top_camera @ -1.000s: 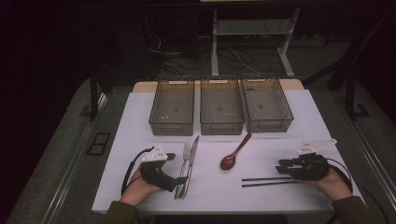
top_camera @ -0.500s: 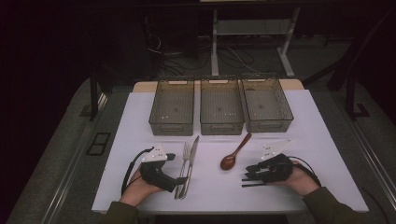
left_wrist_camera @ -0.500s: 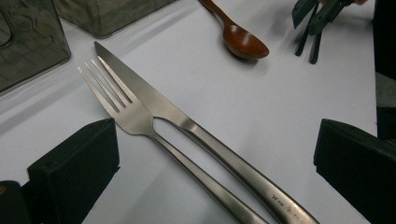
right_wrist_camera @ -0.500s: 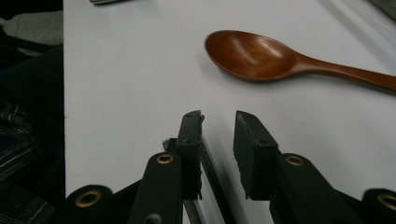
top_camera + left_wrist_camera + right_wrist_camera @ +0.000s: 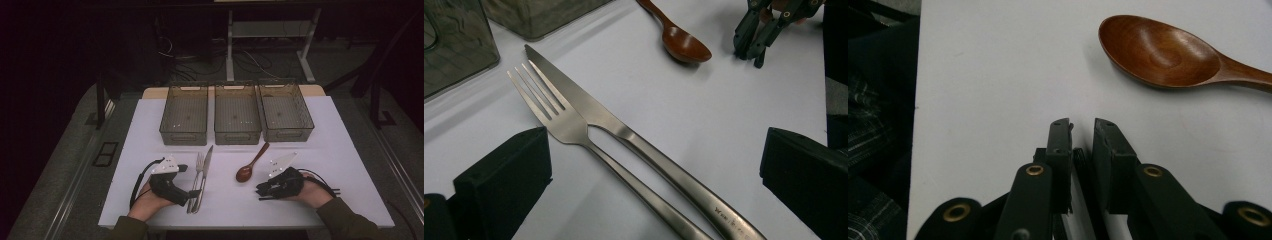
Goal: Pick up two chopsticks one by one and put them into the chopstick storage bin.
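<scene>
A steel fork [image 5: 564, 122] and knife [image 5: 624, 132] lie side by side on the white table, left of centre. My left gripper [image 5: 187, 181] rests there, open, with both handles lying between its wide jaws and touching neither. A brown wooden spoon [image 5: 250, 167] lies right of centre. Just right of its bowl, my right gripper [image 5: 262, 190] sits low over a pair of dark chopsticks [image 5: 332, 190]. Its jaws have just been closing. In the right gripper view the chopsticks [image 5: 1079, 162] run between the pads, with a thin gap still showing.
Three empty smoky-clear bins [image 5: 184, 115] [image 5: 237, 115] [image 5: 286, 112] stand in a row at the back of the white table [image 5: 150, 130]. Desk legs and cables lie on the dark floor beyond. The table's front edge runs just under both forearms.
My right gripper has slid left along the chopsticks toward the spoon's bowl, and its jaws have narrowed. The left gripper, fork and knife have stayed put.
</scene>
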